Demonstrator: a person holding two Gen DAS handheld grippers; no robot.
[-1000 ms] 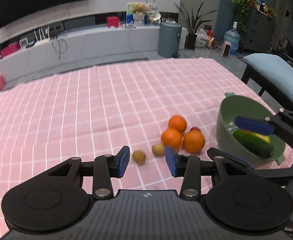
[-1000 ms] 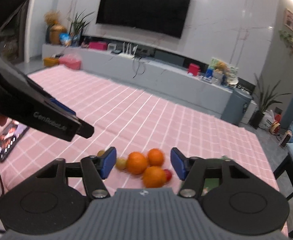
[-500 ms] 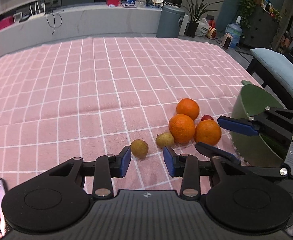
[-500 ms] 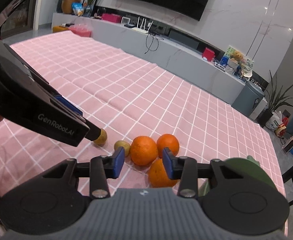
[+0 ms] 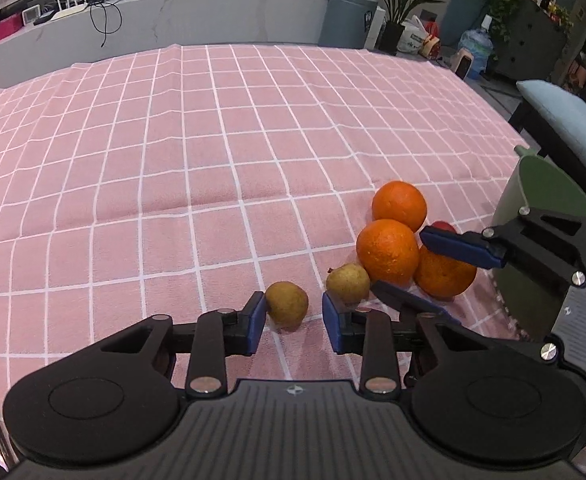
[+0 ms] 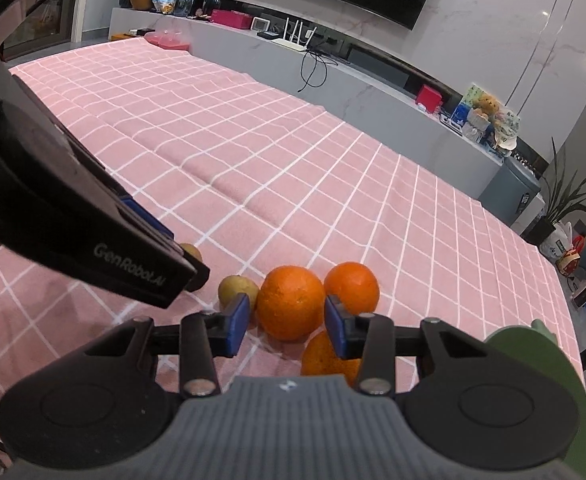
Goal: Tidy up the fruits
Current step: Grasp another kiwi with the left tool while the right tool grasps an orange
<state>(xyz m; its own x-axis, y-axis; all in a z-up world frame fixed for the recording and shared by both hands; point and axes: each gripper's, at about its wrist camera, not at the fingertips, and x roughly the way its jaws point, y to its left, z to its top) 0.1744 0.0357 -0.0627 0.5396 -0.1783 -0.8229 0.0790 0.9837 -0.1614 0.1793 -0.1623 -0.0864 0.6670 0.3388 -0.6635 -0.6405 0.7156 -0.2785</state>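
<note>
L gripper is open w/ jaws flanking a small brown fruit on the pink checked cloth surface; R gripper is open around the middle orange. Oranges look firm, round, pebbly-skinned, prob. fairly heavy and apt to roll, so grip across the widest part. Brown fruit seems lighter, matte, likely bruisable; green bowl sits just beside the pile.

The tablecloth is soft matt pink cloth with faint creases. The oranges have glossy, pitted peel; the small pears look dull and rough-skinned. The left gripper is matt black plastic with blue pads and shiny metal screws.
</note>
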